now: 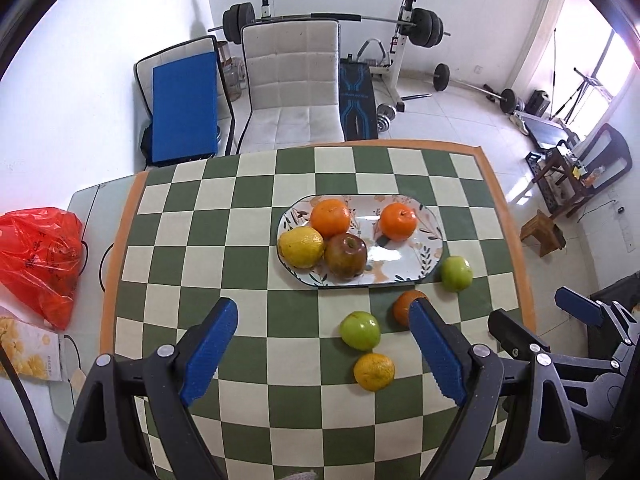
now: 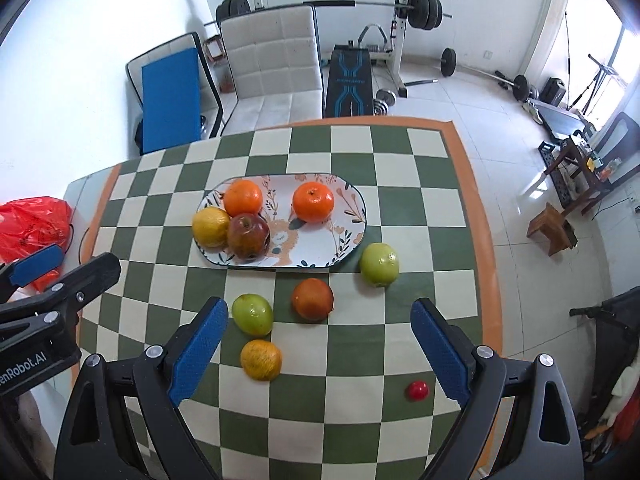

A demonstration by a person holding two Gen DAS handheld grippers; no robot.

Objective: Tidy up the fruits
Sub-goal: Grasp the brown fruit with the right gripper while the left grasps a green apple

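Observation:
An oval flowered plate [image 1: 404,270] [image 2: 316,248] on the checkered table holds two oranges [image 1: 330,217] [image 1: 397,221], a lemon [image 1: 301,247] and a red apple [image 1: 345,255]. In front of it lie loose fruit: two green apples [image 2: 379,264] [image 2: 253,314], a dark orange [image 2: 312,298], a yellow-orange citrus [image 2: 261,359] and a small red fruit [image 2: 418,390]. My left gripper [image 1: 322,316] hovers open over the near table, with nothing between its fingers. My right gripper [image 2: 320,316] is open too, above the loose fruit, holding nothing.
A red plastic bag [image 1: 38,258] and a printed box [image 1: 30,350] sit off the table's left side. A white chair [image 1: 292,88] stands behind the far edge, with a weight bench and barbell rack [image 2: 404,20] beyond. A small wooden stool [image 2: 552,230] stands right.

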